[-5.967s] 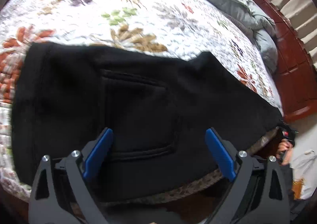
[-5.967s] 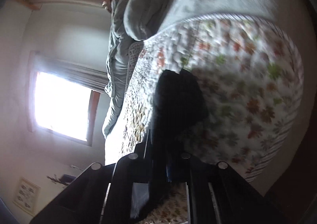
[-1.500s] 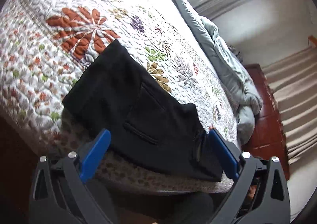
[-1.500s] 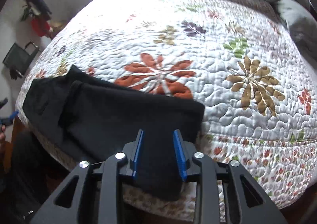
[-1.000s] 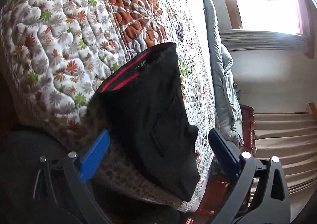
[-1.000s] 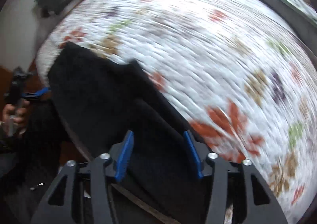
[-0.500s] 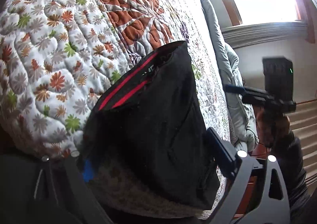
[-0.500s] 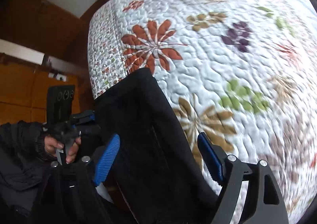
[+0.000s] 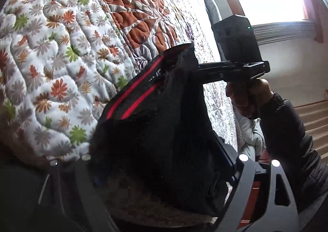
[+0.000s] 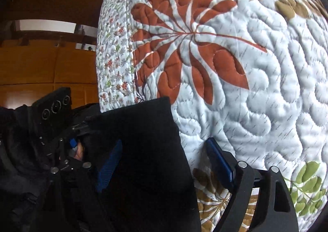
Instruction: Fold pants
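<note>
The pants [image 9: 164,129] are lying partly folded at the near edge of the bed [image 9: 61,47], red-striped waistband turned up. Both sets of fingers are standing wide and have just been closing: the left gripper [image 9: 160,170] is straddling the thick bundle, the right gripper [image 10: 164,166] is straddling a corner, pads seemingly not pressing yet. The cloth looks soft, limp and fairly thick (probably fleece), so it will likely sag; best pinching through all layers at the folded edge
</note>
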Available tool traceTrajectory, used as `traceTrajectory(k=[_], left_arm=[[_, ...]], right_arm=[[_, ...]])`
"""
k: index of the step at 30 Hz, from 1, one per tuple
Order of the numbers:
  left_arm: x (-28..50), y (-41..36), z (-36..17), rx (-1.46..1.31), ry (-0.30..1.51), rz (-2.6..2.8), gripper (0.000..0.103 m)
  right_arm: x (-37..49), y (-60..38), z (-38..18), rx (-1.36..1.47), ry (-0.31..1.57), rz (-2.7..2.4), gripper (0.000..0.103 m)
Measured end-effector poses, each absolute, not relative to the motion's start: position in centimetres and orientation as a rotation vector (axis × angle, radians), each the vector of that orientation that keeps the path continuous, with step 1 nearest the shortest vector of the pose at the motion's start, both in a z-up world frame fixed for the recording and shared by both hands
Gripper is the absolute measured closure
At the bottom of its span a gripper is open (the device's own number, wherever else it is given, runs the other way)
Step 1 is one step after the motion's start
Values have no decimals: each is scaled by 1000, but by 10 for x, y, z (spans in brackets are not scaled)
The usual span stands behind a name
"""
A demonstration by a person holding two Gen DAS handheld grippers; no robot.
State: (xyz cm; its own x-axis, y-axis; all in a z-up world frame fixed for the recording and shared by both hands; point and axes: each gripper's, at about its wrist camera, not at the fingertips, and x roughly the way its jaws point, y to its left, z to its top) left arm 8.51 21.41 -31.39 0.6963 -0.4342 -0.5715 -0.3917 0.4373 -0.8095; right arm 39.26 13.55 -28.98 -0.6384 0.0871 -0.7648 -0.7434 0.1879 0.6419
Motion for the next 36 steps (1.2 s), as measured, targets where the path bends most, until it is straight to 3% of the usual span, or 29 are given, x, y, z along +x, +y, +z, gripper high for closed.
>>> traceTrajectory(k=[2,4,6,10,12,13,16,21,36], left_arm=[[81,219,-316,-1189,843,-39,28],[79,222,-317,-1193,857,-25,42],[76,224,-318,-1189,863,-16,48],[74,228,-319,-1179,876,-9,50],[80,227,-319,-1174,880,-4,53],[78,227,-318,-1171,885,3,62],[76,228,-318,-1174,890,10,73],[70,227,-305,-1134,875,-4,79],[81,171,-188,-780,801,-105,85]], right_arm=[[395,134,-283,-596,1794,1563,44],[389,135,-275,-621,1783,1596,44],[386,141,-278,-643,1786,1593,42],[374,157,-289,-672,1806,1611,42],[375,158,-290,-680,1813,1594,47],[376,157,-289,-680,1814,1580,53],[378,148,-276,-679,1795,1571,63],[368,140,-244,-717,1720,1538,66],[338,56,-105,-761,1446,1338,72]])
